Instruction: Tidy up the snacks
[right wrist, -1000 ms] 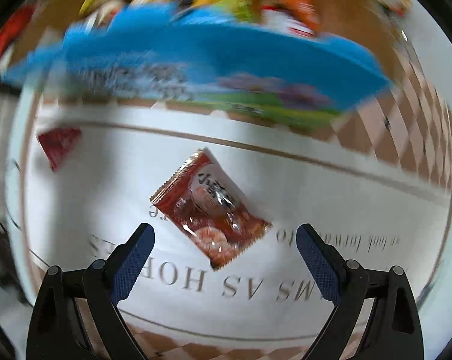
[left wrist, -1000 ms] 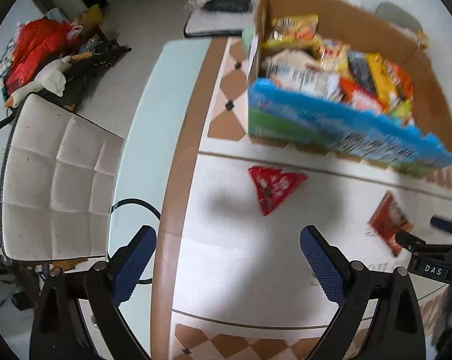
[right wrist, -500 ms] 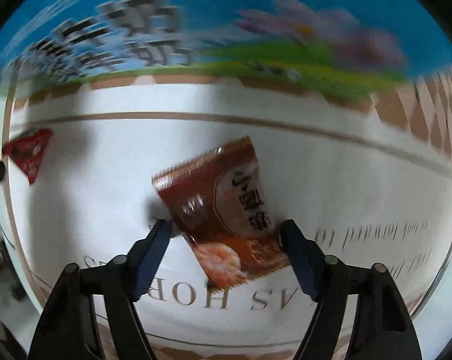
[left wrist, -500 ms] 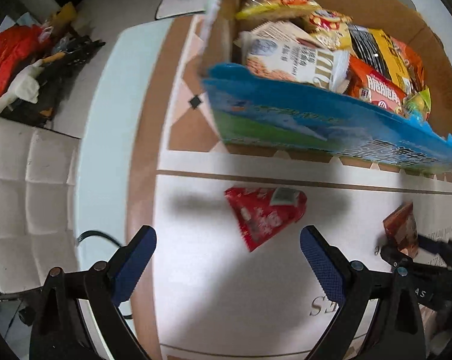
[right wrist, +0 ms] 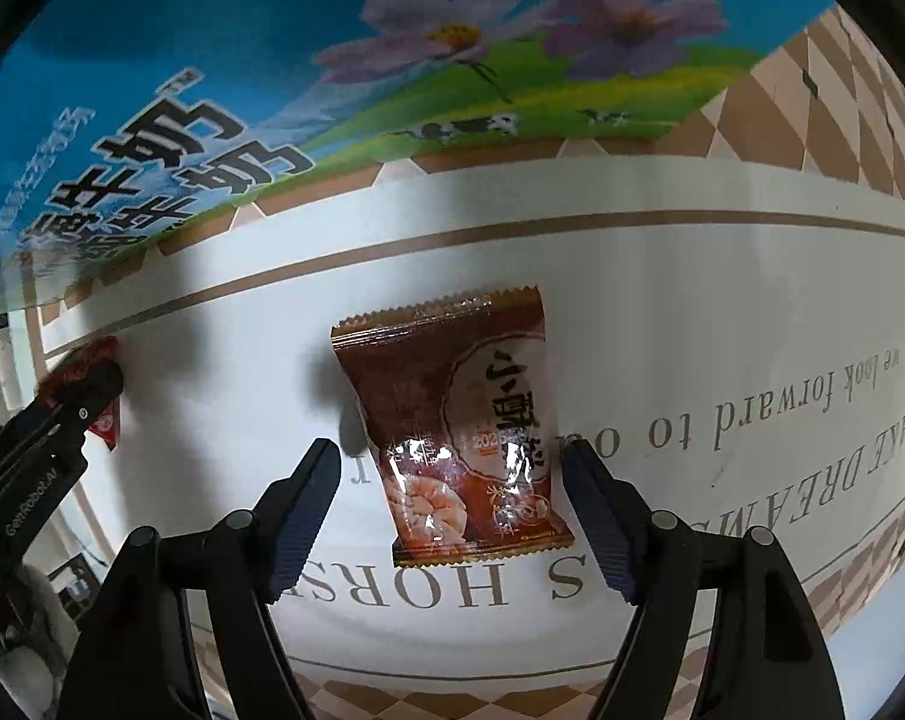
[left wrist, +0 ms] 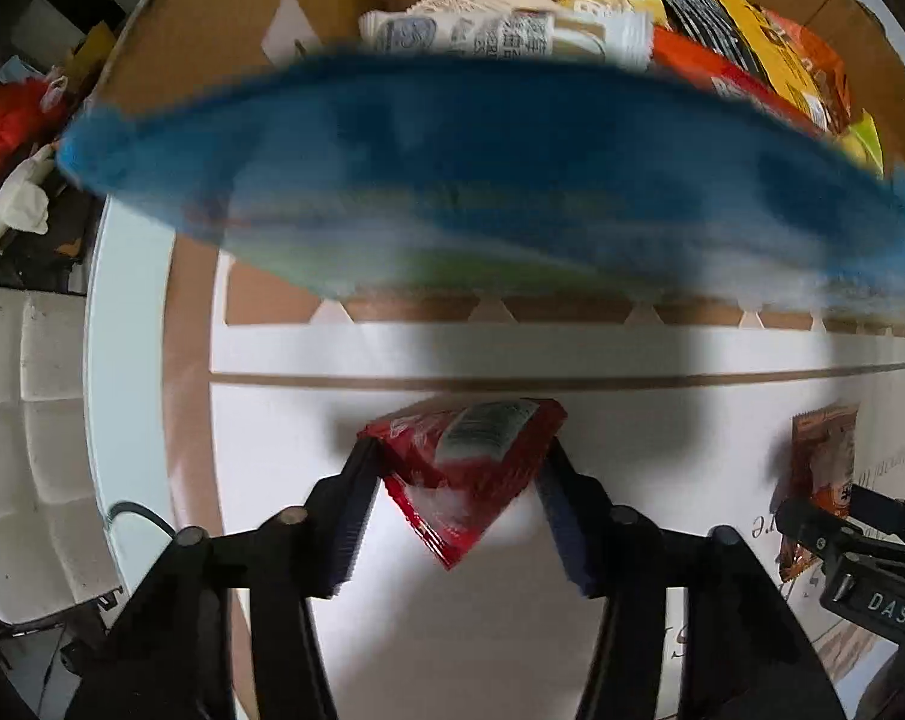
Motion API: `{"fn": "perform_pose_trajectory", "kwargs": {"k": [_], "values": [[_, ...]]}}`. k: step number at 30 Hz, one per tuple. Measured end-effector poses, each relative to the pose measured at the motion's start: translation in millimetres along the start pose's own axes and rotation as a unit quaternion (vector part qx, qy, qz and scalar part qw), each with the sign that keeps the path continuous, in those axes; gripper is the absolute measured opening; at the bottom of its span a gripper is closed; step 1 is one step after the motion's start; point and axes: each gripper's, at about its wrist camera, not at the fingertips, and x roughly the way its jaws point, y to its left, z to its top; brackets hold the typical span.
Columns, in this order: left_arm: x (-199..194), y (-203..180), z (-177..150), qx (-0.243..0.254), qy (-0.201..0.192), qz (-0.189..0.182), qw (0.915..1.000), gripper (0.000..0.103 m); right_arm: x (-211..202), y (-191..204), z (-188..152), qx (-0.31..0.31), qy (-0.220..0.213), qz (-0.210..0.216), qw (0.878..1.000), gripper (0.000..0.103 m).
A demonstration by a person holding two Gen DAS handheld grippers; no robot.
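Since a second ago both grippers have dropped close to the tablecloth [right wrist: 722, 300], and the cardboard box [left wrist: 212, 18] of snacks now fills the top of each view. The left gripper [left wrist: 458, 480] has just been closing: its pads press both sides of the red snack packet [left wrist: 464, 468], which it clamps just in front of the box. The right gripper [right wrist: 449, 480] narrowed earlier and has just eased a little wider; its jaws stand open, with the brown snack packet [right wrist: 452, 432] lying flat between them and a gap at the left pad.

Only the left wrist view shows the box's contents, a white chair [left wrist: 26, 420] and the right gripper's side profile. Only the right wrist view shows the box's flower print sharply and the cloth's lettering.

The red packet is glossy, crumpled, with a white label. The brown one has serrated ends and a food picture.
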Motion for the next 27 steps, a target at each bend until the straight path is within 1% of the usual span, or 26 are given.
{"fn": "perform_pose_trajectory", "kwargs": {"k": [1,2,3,5,8,13,17,21,24,27], "values": [[-2,-1,-3,-0.001,-0.003,0.002,1.0,0.05,0,3,-2,-0.001,-0.004,-0.007,1.0,0.072],[-3,-2,-7,-0.003,-0.002,-0.002,1.0,0.049,-1,6,-6,-0.005,-0.011,-0.027,1.0,0.062],[-2,-1,-11,-0.005,0.001,-0.006,1.0,0.049,-1,10,-8,-0.01,-0.016,-0.036,0.999,0.06],[-3,-2,-22,-0.012,0.009,-0.01,0.9998,0.049,0,10,-15,-0.015,-0.015,-0.035,0.999,0.06],[-6,-7,-48,-0.018,0.023,-0.017,0.9994,0.049,4,4,-32,-0.019,-0.002,-0.035,0.999,0.06],[-9,-19,-92,-0.02,0.048,-0.029,0.9982,0.049,14,-12,-79,-0.018,0.032,-0.023,0.999,0.06],[-9,-28,-120,-0.019,0.067,-0.034,0.997,0.049,21,-26,-113,-0.014,0.058,-0.012,0.998,0.06],[-6,-31,-128,-0.013,0.074,-0.029,0.9968,0.049,24,-34,-135,-0.01,0.068,-0.016,0.998,0.06],[-5,-31,-122,-0.006,0.071,-0.021,0.9972,0.05,22,-28,-136,-0.011,0.067,-0.021,0.997,0.06],[-2,-37,-121,-0.001,0.074,-0.014,0.9972,0.052,24,-31,-146,-0.011,0.067,-0.026,0.997,0.062]]}}
